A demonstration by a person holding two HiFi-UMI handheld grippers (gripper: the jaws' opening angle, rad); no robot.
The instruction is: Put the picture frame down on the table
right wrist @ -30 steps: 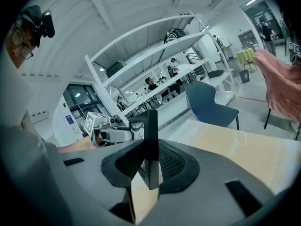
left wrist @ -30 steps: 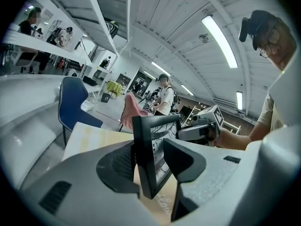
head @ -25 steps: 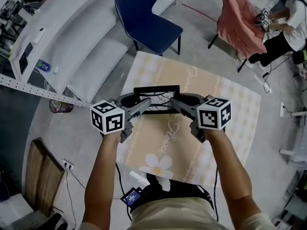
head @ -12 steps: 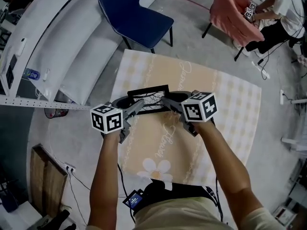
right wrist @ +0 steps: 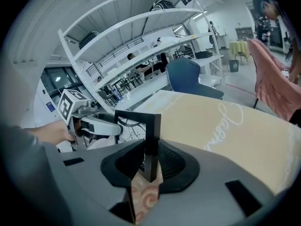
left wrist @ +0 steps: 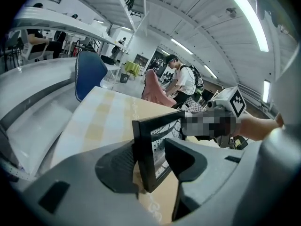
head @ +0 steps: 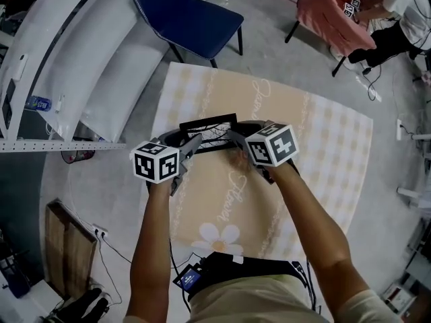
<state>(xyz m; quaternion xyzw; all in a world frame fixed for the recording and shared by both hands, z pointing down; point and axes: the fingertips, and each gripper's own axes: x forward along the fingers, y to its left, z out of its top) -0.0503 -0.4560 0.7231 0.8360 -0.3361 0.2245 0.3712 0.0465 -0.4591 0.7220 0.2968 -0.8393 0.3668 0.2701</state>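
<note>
The black picture frame [head: 210,122] stands upright over the beige tablecloth [head: 323,153], between my two grippers. My left gripper [head: 190,142] has the frame's left edge [left wrist: 143,149] between its jaws. The outer pad lies against the frame's back, and a narrow gap shows at the inner pad; these jaws have just been opening. My right gripper [head: 236,136] is shut on the frame's right edge [right wrist: 151,140], with a pad close on each side of it. Whether the frame's lower edge touches the cloth I cannot tell.
A blue chair [head: 185,12] stands at the table's far side. A chair draped in pink cloth [head: 330,12] and a seated person [head: 397,19] are at the far right. A long white bench [head: 67,59] runs along the left. Cables lie on the floor near me.
Both grippers have sunk toward the table with the frame between them. The frame now sits lower against the cloth, and the head view has shifted.
</note>
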